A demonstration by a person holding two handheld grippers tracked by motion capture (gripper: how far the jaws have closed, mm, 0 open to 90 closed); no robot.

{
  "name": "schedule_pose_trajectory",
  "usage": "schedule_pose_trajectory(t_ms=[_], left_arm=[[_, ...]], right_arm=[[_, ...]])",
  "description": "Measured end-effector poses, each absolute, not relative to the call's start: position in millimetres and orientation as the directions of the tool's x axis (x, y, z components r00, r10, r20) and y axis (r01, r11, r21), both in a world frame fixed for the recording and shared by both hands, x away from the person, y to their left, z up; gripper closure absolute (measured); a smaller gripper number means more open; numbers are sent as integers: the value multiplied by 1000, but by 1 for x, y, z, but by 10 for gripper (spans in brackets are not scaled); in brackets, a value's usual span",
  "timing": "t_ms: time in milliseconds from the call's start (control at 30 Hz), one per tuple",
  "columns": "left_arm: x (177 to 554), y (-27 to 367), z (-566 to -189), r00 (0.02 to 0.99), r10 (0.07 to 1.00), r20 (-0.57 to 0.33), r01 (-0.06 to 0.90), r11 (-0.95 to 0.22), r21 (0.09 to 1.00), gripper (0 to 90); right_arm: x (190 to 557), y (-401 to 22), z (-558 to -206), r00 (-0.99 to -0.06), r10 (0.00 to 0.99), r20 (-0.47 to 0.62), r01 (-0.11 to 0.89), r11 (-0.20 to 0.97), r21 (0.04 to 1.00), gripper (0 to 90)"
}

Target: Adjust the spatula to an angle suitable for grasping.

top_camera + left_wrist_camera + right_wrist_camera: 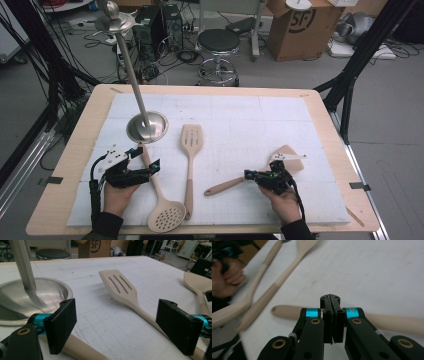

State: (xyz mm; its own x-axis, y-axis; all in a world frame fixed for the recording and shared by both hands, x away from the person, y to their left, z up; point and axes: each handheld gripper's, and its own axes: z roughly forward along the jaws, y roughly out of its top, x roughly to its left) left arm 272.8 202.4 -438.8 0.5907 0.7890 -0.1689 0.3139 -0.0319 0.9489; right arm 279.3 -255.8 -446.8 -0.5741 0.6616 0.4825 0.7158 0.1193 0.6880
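Observation:
Three beige utensils lie on the white mat [240, 120]: a slotted spatula [190, 141] [120, 286], a perforated skimmer [166, 218], and a solid turner [288, 154] [197, 281] at the right. My left gripper [145, 159] [120, 332] is open, its wide jaws astride the skimmer's handle [82, 350] just below the steel stand's base [146, 127] [32, 298]. My right gripper [249, 175] [332, 302] is shut with nothing between the pads. Its tips sit right at the turner's handle [225, 186] [287, 311], which runs crosswise behind them.
The stand's steel pole [129, 65] rises tilted toward the far left. The person's left hand [228, 277] shows in the right gripper view beside the two long handles. A stool [218, 42], a cardboard box [300, 25] and cables stand on the floor beyond the table.

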Motion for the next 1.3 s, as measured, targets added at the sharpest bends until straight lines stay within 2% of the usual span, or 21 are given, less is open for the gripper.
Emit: schedule_pose_trajectory(t_ms=[133,333,600,967,1300], left_arm=[[273,203,-438,590,790,-168,313,-32,949,176],[272,203,-438,590,789,-171,312,-28,950,176],[272,204,-438,590,789,-171,311,-26,950,176],[272,203,-438,590,790,-169,310,-29,950,176],[272,204,-438,587,791,-170,311,-27,950,176]], right_arm=[[267,-233,-455,-603,593,534,735,153,661,896],[255,-202,-456,-655,541,528,721,238,650,895],[249,-163,-458,-722,526,448,676,402,618,895],[268,-148,-458,-714,551,432,678,390,623,896],[302,-141,-458,-687,594,418,690,353,632,897]])
